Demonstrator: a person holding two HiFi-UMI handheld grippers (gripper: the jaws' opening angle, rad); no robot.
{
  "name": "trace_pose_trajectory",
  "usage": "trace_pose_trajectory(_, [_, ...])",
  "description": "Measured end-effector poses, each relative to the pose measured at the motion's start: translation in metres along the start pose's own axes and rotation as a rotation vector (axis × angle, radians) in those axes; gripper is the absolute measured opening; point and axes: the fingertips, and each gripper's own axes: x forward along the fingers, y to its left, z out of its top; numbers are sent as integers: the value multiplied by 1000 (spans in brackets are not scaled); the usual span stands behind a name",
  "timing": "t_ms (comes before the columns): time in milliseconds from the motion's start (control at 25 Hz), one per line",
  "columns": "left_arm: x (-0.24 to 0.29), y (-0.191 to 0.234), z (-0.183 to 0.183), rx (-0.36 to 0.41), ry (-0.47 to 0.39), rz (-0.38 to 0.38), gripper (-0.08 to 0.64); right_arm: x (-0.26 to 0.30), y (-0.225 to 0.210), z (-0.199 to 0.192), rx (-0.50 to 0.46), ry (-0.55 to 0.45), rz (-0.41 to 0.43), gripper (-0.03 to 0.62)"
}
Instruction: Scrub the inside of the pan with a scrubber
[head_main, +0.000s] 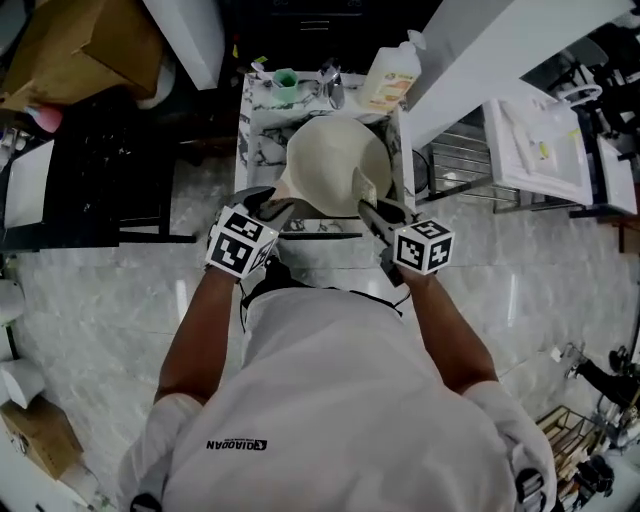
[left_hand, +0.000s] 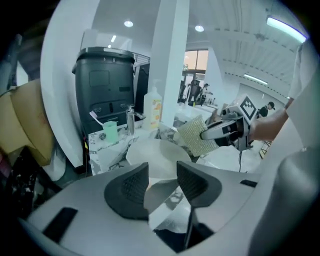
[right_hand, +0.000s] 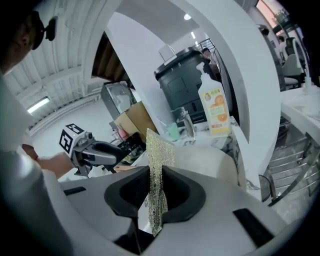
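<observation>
Straight ahead of the person, at twelve o'clock in the head view, a pale pan (head_main: 335, 160) sits on a small marble-patterned counter (head_main: 252, 110). The left gripper (head_main: 283, 208) comes in at the pan's seven o'clock; its jaws stand a narrow gap apart, closed on a flat pale piece that looks like the pan's handle. The right gripper (head_main: 368, 210) sits at the pan's five o'clock, jaws pressed together on a glittery mesh scrubber (right_hand: 159, 150) that stands on edge between them. Seen from the left gripper view, the scrubber hangs just over the pan's rim at two o'clock; whether it touches cannot be told.

Behind the pan, a green cup (head_main: 286, 82) stands at eleven o'clock, a metal faucet (head_main: 333, 88) at twelve, and a soap bottle with an orange label (head_main: 390, 75) at one. A wire rack (head_main: 462, 165) lies at three o'clock. A cardboard box (head_main: 80, 45) sits far off at ten o'clock. A white slanted panel (head_main: 500, 55) crosses over the counter's right side.
</observation>
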Motion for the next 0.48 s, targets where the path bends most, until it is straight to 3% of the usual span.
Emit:
trace_pose_trajectory(80, [-6, -29, 4, -32, -61, 39, 179, -25, 5, -3, -25, -39, 13, 84])
trace_pose_trajectory(280, [-11, -105, 0, -109, -158, 74, 33, -84, 19, -24, -75, -93, 59, 81])
trace_pose_trajectory(480, [-31, -162, 5, -195, -220, 54, 14, -128, 35, -33, -117, -146, 34, 80])
